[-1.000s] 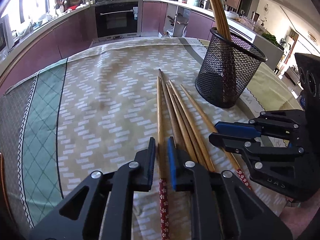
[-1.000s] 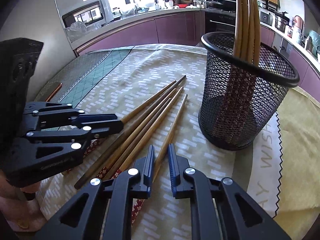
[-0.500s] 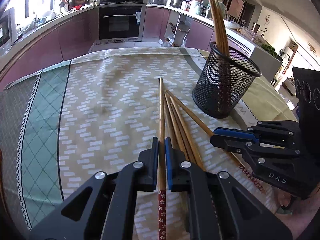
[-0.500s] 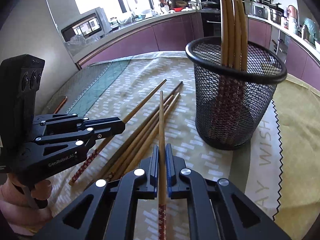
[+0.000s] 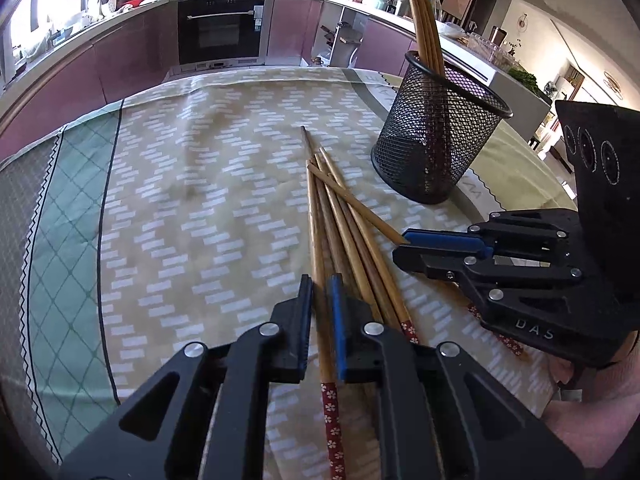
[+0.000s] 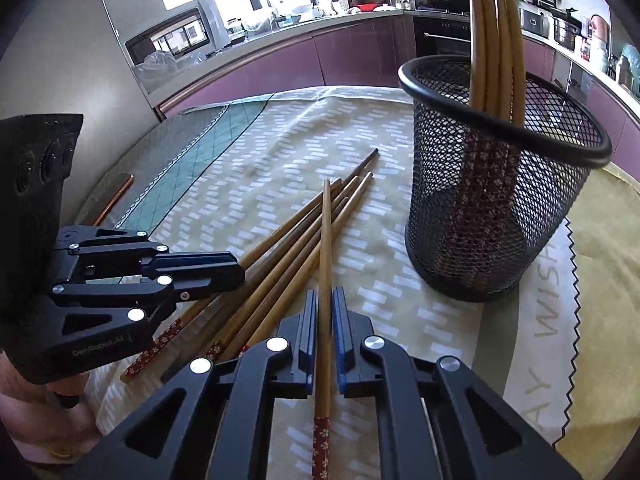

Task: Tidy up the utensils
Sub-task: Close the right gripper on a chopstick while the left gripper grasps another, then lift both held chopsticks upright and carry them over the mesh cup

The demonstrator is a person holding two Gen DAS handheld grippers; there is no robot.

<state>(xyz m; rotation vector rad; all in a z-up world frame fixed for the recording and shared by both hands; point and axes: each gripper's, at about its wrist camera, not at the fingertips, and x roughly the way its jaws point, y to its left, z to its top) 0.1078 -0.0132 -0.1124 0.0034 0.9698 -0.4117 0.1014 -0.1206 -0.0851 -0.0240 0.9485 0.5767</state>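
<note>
Several wooden chopsticks with red flowered ends lie in a loose bundle (image 5: 344, 224) on the tablecloth; the bundle also shows in the right wrist view (image 6: 280, 256). My left gripper (image 5: 320, 292) is shut on one chopstick (image 5: 316, 216) at the bundle's left side. My right gripper (image 6: 325, 300) is shut on another chopstick (image 6: 326, 232), which points forward over the bundle. A black mesh cup (image 5: 436, 140) stands to the right and holds several upright chopsticks (image 6: 492, 40). The cup (image 6: 500, 184) is ahead and right of my right gripper.
A patterned tablecloth (image 5: 192, 184) covers the round table. The right gripper body (image 5: 520, 272) sits right of the bundle; the left gripper body (image 6: 100, 292) sits left of it. Purple kitchen cabinets (image 5: 120, 52) and an oven (image 5: 222, 28) lie behind.
Both grippers closed on a chopstick each from the bundle a second ago. The two views have since shifted slightly, and both held chopsticks stay in the jaws.
</note>
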